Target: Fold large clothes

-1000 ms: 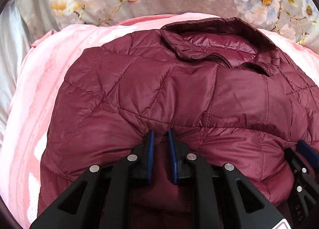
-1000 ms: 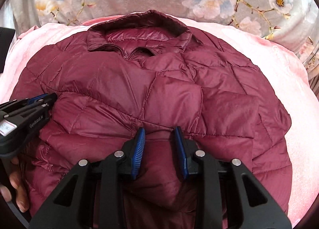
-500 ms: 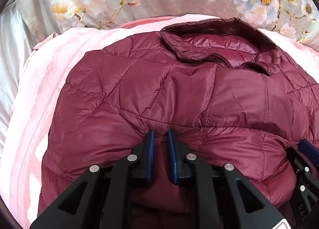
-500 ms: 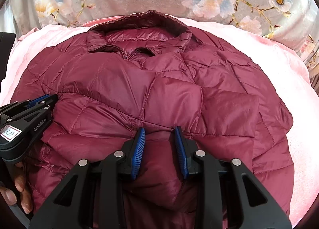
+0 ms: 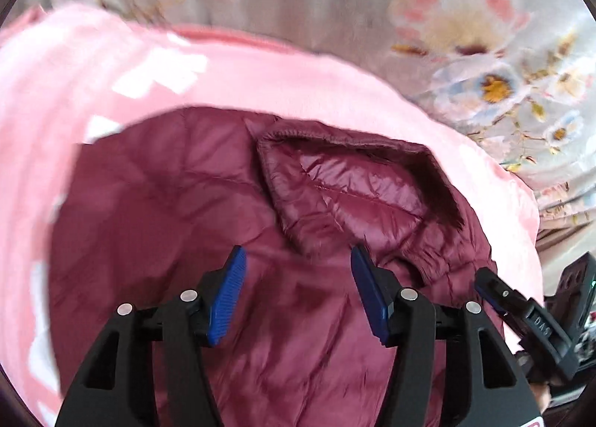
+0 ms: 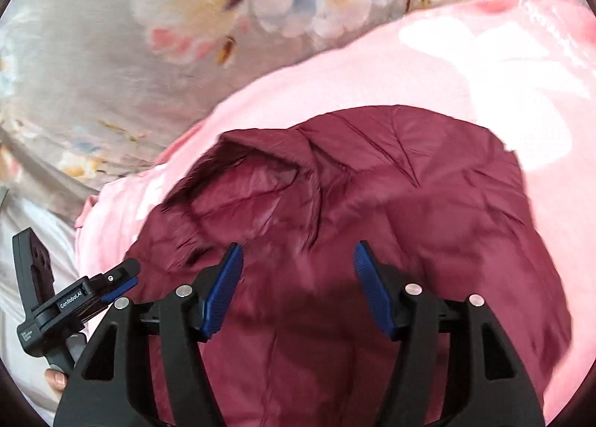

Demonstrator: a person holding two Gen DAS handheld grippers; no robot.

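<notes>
A maroon quilted puffer jacket point(image 5: 167, 211) lies folded on a pink blanket point(image 5: 111, 66), its collar point(image 5: 350, 188) toward the far side. My left gripper point(image 5: 296, 270) is open and empty, just above the jacket near the collar. My right gripper point(image 6: 298, 265) is open and empty too, over the jacket point(image 6: 428, 211) beside the collar point(image 6: 253, 185). The right gripper also shows at the right edge of the left wrist view point(image 5: 521, 311); the left gripper shows at the left edge of the right wrist view point(image 6: 85, 293). Both views are motion-blurred.
A grey floral bedsheet point(image 5: 465, 36) lies beyond the pink blanket point(image 6: 465, 66) and also fills the upper left of the right wrist view point(image 6: 149, 36). White fabric point(image 6: 41, 226) shows at the left edge of the right wrist view.
Both grippers have let go of the jacket's folded edge and opened wide. The lower part is folded up toward the collar. Both views have swung closer to it.
</notes>
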